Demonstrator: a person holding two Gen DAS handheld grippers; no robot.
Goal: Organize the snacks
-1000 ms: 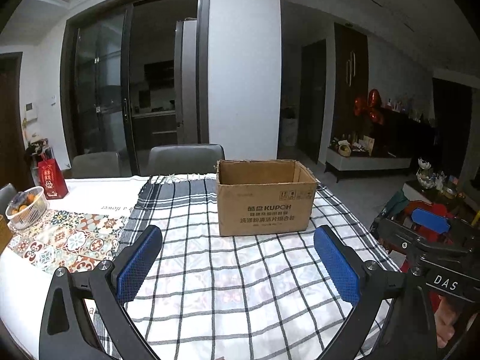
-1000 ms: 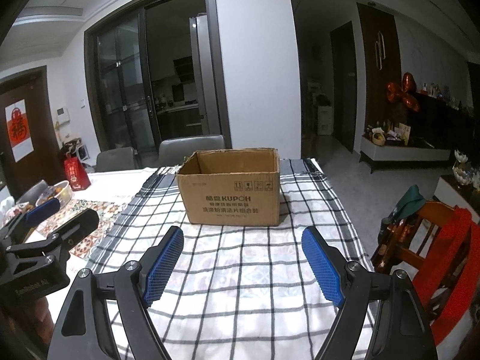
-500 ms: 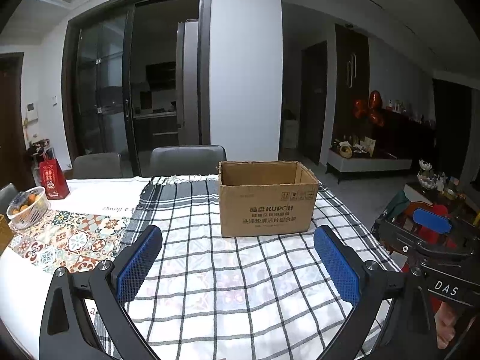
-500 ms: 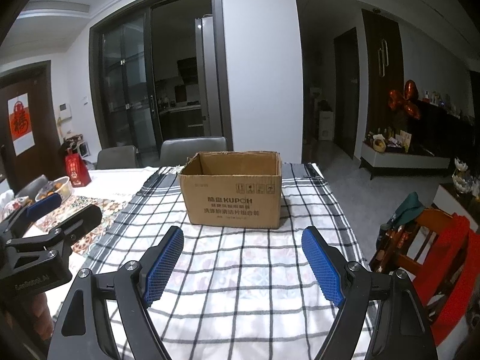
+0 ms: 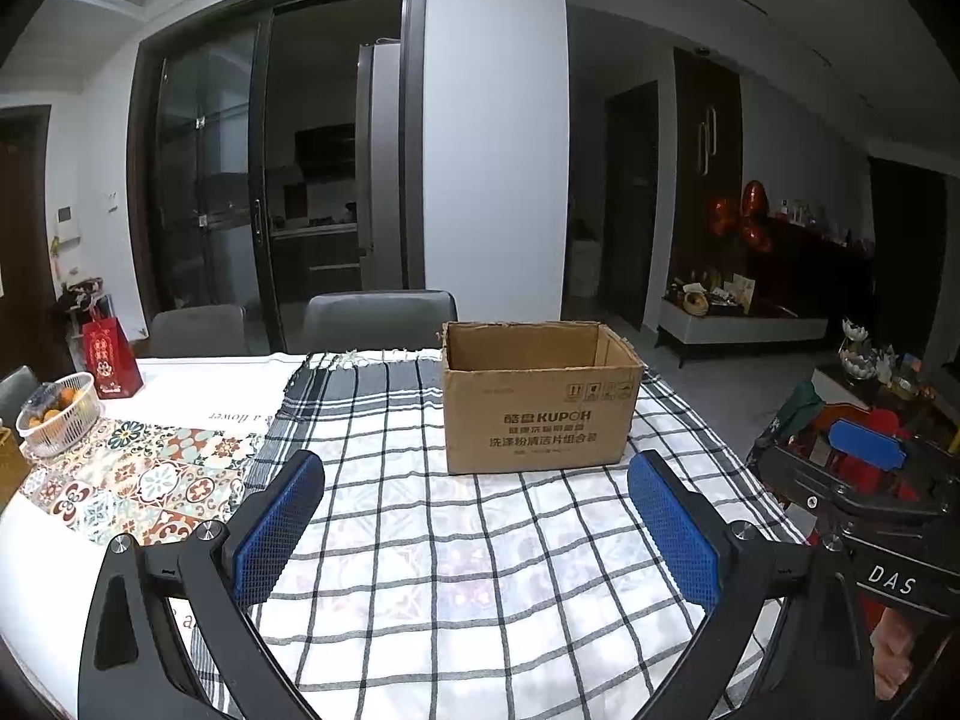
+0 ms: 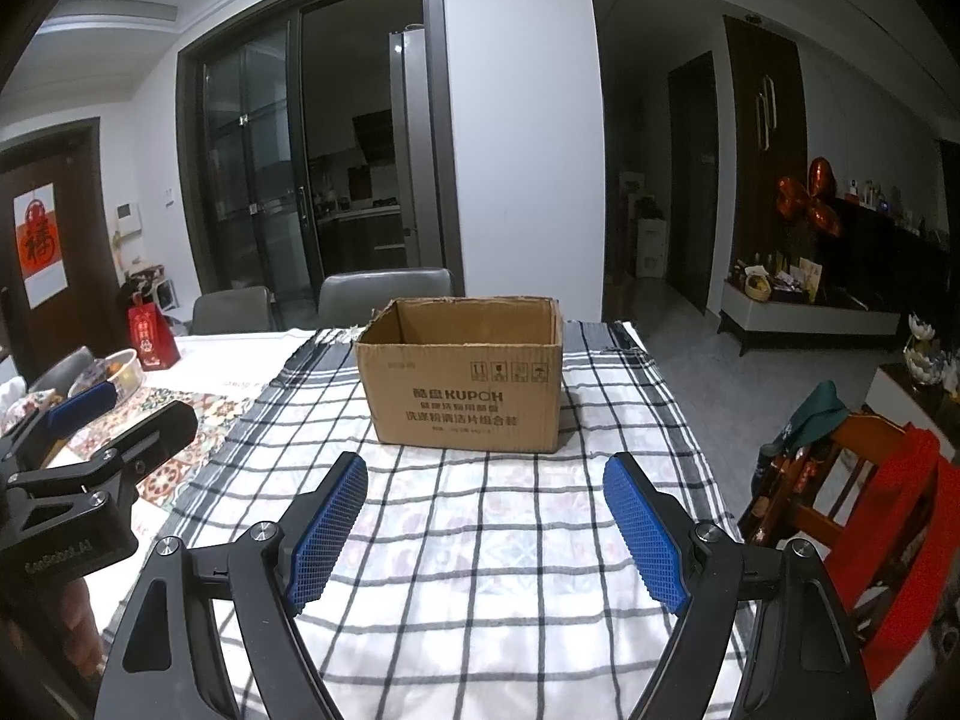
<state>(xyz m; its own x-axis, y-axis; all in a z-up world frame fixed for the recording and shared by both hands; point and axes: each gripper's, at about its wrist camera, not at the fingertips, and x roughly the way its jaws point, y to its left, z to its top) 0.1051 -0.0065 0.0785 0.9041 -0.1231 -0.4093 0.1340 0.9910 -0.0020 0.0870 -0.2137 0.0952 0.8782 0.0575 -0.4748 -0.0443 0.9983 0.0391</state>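
Note:
An open brown cardboard box with dark print on its front stands on the black-and-white checked cloth. Its inside is not visible from here. My left gripper hovers over the cloth short of the box, its blue pads wide apart with nothing between them. My right gripper is likewise open and empty, facing the box front. Each gripper shows at the edge of the other's view. No snacks are in sight.
A patterned mat, a wire fruit basket and a red gift bag lie on the table's left part. Grey chairs stand behind the table. A wooden chair with red cloth is at the right.

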